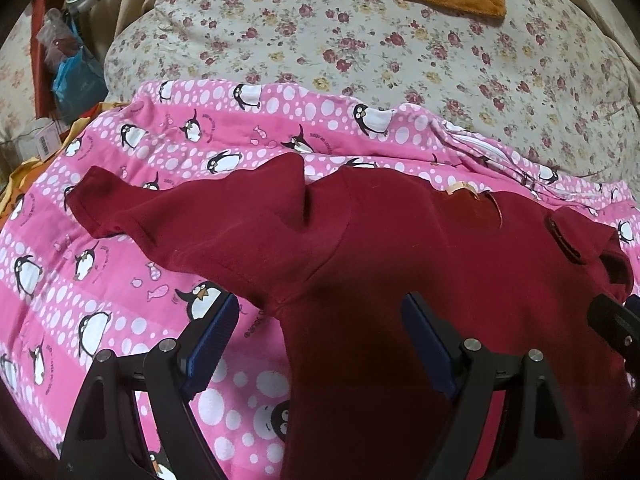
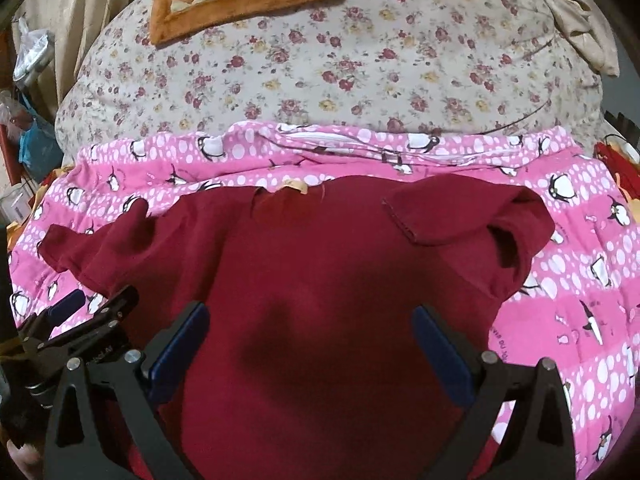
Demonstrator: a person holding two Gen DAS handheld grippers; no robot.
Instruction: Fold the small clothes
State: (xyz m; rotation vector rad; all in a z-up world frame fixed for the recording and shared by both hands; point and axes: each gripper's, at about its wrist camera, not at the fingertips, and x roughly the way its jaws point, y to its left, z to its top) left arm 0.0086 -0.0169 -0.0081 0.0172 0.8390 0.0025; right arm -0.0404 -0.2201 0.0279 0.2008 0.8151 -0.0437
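both grippers' fingers gape empty over a red shirt on a pink penguin quilt.

Left tool: black triangular finger arms with cut-out windows, silver pivot screws, ribbed dark-blue pads. Right tool: identical black arms, silver screws, blue pads.

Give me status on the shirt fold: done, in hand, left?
Done: red shirt is laid out on the pink penguin blanket; its right sleeve looks flipped inward. In hand: nothing; left gripper and right gripper hang open over it. Left: the other sleeve and the body folds.
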